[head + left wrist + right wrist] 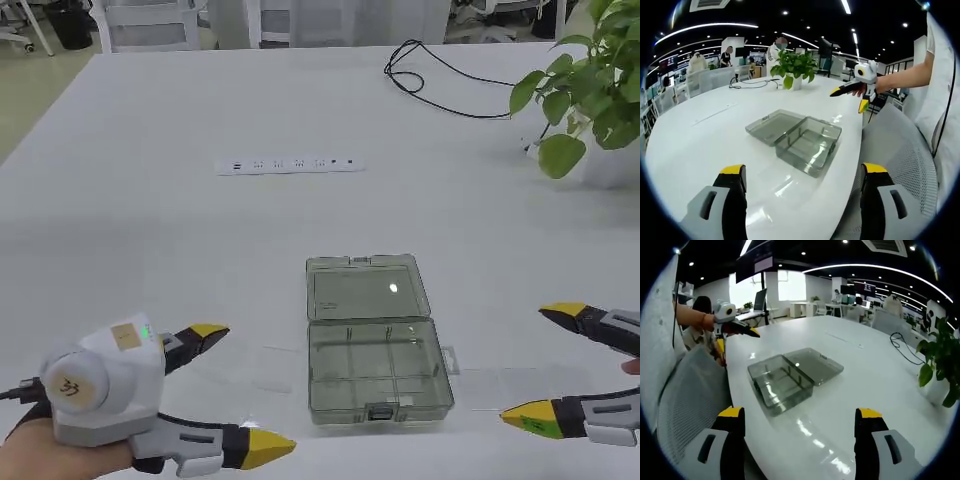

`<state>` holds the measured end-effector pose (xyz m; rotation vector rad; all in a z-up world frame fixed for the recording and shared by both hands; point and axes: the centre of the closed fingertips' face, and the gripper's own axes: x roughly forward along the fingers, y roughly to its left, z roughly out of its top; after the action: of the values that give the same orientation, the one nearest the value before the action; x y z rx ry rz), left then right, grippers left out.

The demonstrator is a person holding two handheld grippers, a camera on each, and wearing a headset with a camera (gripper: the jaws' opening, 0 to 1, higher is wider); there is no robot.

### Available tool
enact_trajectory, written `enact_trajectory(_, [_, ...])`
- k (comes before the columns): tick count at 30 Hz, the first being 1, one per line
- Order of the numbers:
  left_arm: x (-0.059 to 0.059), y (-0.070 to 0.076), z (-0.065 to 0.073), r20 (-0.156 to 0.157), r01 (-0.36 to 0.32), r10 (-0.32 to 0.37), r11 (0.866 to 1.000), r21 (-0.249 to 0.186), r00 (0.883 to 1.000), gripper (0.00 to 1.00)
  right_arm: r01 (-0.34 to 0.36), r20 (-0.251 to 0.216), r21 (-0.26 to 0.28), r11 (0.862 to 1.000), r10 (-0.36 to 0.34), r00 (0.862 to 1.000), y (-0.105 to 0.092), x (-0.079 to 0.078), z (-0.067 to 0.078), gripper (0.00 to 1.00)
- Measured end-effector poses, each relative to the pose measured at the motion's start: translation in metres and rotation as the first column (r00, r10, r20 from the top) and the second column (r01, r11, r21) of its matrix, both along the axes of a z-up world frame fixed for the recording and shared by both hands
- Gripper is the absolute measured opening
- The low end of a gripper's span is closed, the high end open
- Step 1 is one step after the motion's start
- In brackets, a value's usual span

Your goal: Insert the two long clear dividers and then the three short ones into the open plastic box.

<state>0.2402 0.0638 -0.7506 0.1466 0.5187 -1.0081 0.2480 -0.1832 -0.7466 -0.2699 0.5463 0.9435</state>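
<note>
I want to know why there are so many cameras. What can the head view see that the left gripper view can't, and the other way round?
Head view extra: a flat clear divider lying on the table right of the box. Left gripper view extras: ceiling lights, people far behind, a mesh chair and the person's arm. Shared: the open plastic box, the white table, the plant, the black cable, and the left gripper and right gripper, both open.

Right gripper [525,363] body past the edge
</note>
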Motion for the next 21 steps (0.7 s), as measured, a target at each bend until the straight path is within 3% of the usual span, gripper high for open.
enact_trajectory(12, [0.007,0.012,0.000,-0.021,-0.049,0.050,0.999,0.004,0.999,0.93,0.000,0.002,0.007,1.000,0.000,1.000,0.002,0.001,0.001,0.91])
enact_trajectory(21, [0.019,0.029,-0.004,-0.043,-0.102,0.102,0.995,0.019,0.994,0.90,0.000,0.004,0.010,1.000,-0.001,1.000,0.002,0.002,0.001,0.91])
